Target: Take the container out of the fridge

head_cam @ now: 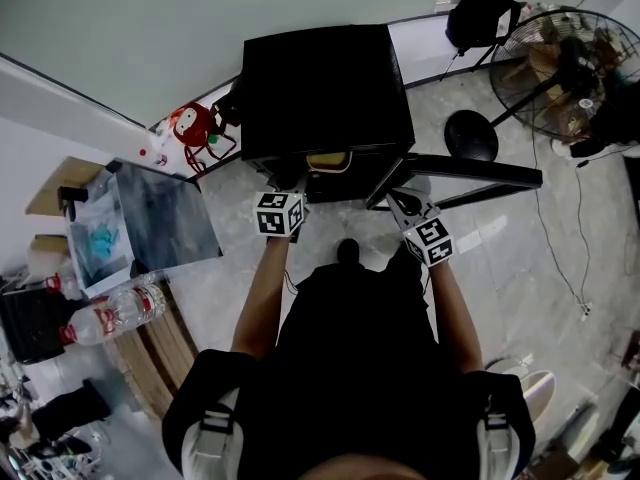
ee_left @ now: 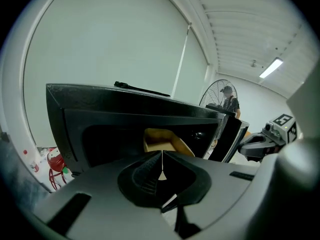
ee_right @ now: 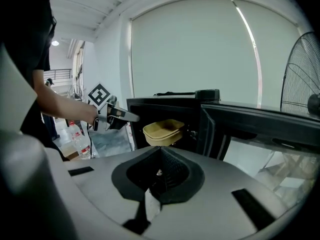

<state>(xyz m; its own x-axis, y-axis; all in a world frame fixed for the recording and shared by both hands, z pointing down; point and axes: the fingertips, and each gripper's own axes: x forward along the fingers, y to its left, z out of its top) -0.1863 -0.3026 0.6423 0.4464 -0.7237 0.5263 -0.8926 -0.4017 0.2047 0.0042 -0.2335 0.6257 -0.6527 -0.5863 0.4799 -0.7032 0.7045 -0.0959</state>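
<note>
You are holding left gripper (ee_left: 162,156) and right gripper (ee_right: 160,154) clenched, empty. Container (ee_right: 162,130) is looking light, thin-walled, crushable: pinch its near rim gently.

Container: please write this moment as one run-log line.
door open | container inside fridge | left hand-held gripper shut, empty | right hand-held gripper shut, empty

Fridge (head_cam: 320,88): smooth black shell, semi-gloss, catches soft reflections. The container (ee_right: 162,130) looks like matt tan paper pulp, zero sheen. Floor (head_cam: 500,258) is polished pale stone-look tile, pretty shiny. Left gripper (ee_left: 162,161) and right gripper (ee_right: 160,156) are matt grey plastic with black ribbed rubbery pads (ee_left: 145,176). Lower left of the head view: clear glossy plastic bottles (head_cam: 115,313) over wood slats (head_cam: 165,348).
</note>
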